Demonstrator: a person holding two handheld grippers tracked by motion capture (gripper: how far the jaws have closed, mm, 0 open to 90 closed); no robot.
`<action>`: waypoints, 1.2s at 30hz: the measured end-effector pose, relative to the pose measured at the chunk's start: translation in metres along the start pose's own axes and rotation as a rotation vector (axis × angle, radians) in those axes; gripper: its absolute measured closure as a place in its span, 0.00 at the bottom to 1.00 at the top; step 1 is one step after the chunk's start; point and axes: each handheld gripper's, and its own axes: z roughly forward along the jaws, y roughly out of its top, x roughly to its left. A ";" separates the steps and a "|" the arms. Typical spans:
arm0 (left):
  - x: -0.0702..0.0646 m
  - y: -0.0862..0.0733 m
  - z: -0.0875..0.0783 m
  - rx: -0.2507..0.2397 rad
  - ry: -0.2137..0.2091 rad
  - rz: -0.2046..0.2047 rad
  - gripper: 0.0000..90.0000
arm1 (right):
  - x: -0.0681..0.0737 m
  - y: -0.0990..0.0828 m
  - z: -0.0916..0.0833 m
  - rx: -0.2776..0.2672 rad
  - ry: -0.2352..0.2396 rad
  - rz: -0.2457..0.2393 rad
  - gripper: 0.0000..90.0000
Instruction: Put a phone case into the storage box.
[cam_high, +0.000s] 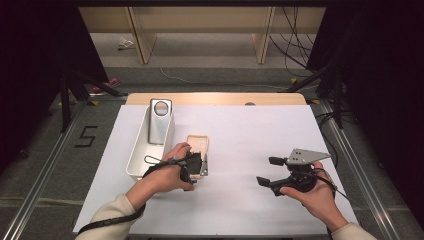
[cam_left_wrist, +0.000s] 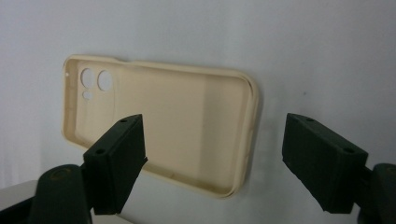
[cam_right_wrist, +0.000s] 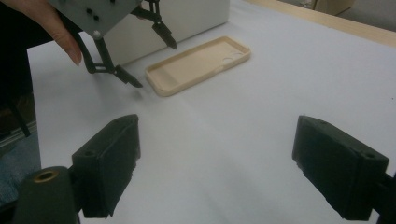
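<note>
Hovering over the phone case (cam_left_wrist: 159, 126), the left gripper (cam_left_wrist: 212, 158) stands open, nearer than the right. The case's long axis crosses its jaws; the right gripper (cam_right_wrist: 215, 172) gapes empty

From my high view I look forward and down over the white desk (cam_high: 240, 150), far enough back to take in both forearms and the floor beyond. My left gripper view sits close above the beige phone case (cam_left_wrist: 159, 126), facing almost straight down between its own jaws. My right gripper view rides low, looking level across the desk toward the left gripper (cam_right_wrist: 133, 58) from well apart. All three share the phone case (cam_high: 197, 145) (cam_right_wrist: 198, 63) and the desk around it
</note>
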 end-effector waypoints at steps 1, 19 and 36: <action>-0.001 0.000 0.002 0.006 -0.005 -0.006 0.24 | 0.000 0.000 0.000 0.001 -0.001 0.000 0.18; 0.002 0.004 0.014 0.096 0.004 0.075 0.28 | 0.000 0.000 0.000 -0.002 0.001 0.001 0.18; 0.003 0.004 0.017 0.107 -0.046 0.107 0.47 | 0.000 0.000 0.000 0.000 0.002 0.000 0.18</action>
